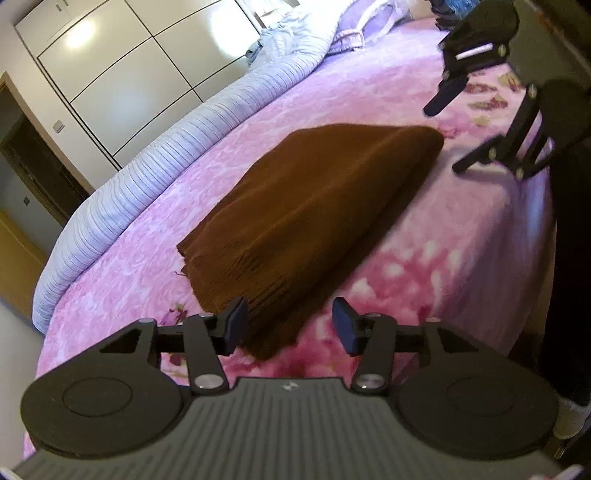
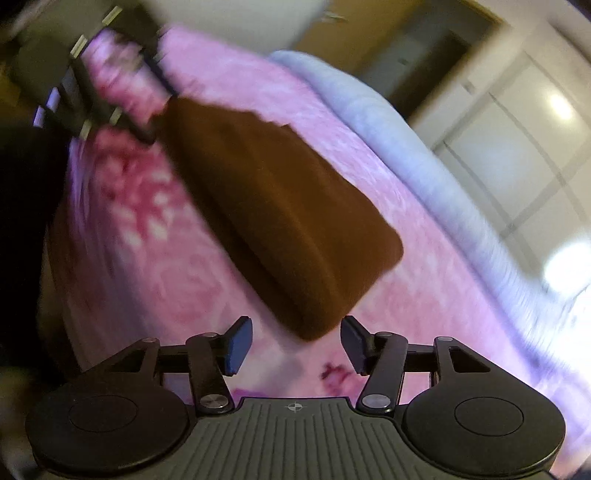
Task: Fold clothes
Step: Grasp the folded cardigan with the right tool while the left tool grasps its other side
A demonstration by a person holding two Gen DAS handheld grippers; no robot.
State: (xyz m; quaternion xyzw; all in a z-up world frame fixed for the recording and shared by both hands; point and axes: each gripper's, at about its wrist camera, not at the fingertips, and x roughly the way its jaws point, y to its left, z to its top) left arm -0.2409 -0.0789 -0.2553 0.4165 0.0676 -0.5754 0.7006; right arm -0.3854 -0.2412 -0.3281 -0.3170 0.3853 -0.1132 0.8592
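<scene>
A brown knitted garment (image 1: pixel 306 214) lies folded in a long flat stack on the pink bed cover (image 1: pixel 155 236). Its fringed end points toward my left gripper (image 1: pixel 290 325), which is open and empty just above that end. In the left wrist view my right gripper (image 1: pixel 447 136) is open at the garment's far corner. In the blurred right wrist view the garment (image 2: pixel 280 221) lies ahead with its rounded end between the open fingers of my right gripper (image 2: pixel 295 345), apart from them. My left gripper (image 2: pixel 151 114) shows at the far end.
A striped pale blue quilt (image 1: pixel 155 162) runs rolled along the far side of the bed, also in the right wrist view (image 2: pixel 406 147). Crumpled clothes (image 1: pixel 354 26) lie at the head. White wardrobe doors (image 1: pixel 122 66) stand behind. A dark upright shape (image 1: pixel 569 240) is at the right.
</scene>
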